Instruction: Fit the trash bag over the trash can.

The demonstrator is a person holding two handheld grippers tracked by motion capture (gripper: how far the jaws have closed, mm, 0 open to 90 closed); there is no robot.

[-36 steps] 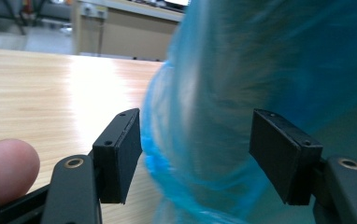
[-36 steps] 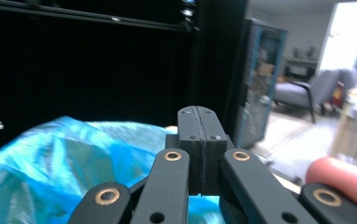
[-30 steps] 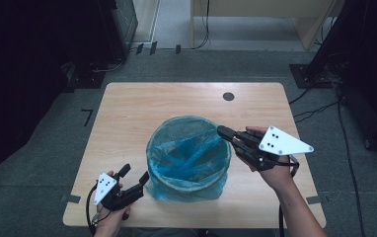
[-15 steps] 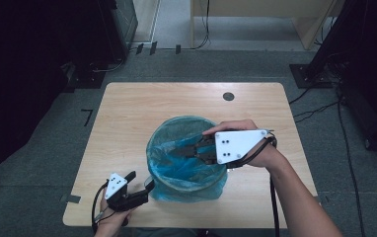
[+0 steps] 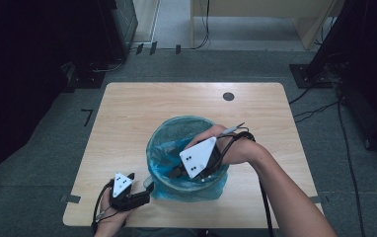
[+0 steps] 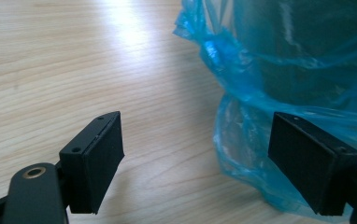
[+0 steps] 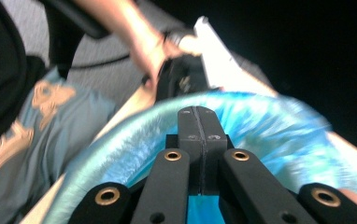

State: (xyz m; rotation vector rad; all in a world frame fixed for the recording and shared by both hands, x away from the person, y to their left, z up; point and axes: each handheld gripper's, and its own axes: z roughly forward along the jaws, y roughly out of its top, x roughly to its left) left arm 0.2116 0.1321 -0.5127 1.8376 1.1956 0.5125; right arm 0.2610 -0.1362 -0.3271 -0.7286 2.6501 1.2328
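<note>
Bin liner being seated, right gripper down inside the bin

Blue liner (image 5: pixel 164 160) draped over the bin (image 5: pixel 211 185) rim, near table (image 5: pixel 142 108) edge. Right gripper (image 7: pixel 198 116), jaws pressed together with nothing visible between them, sat inside the mouth; step judged as pushing liner down. Left gripper (image 6: pixel 214 154), jaws wide and empty, lay just outside the wall, liner bunched beside one pad. Next move likely calls for pinching that loose skirt
</note>
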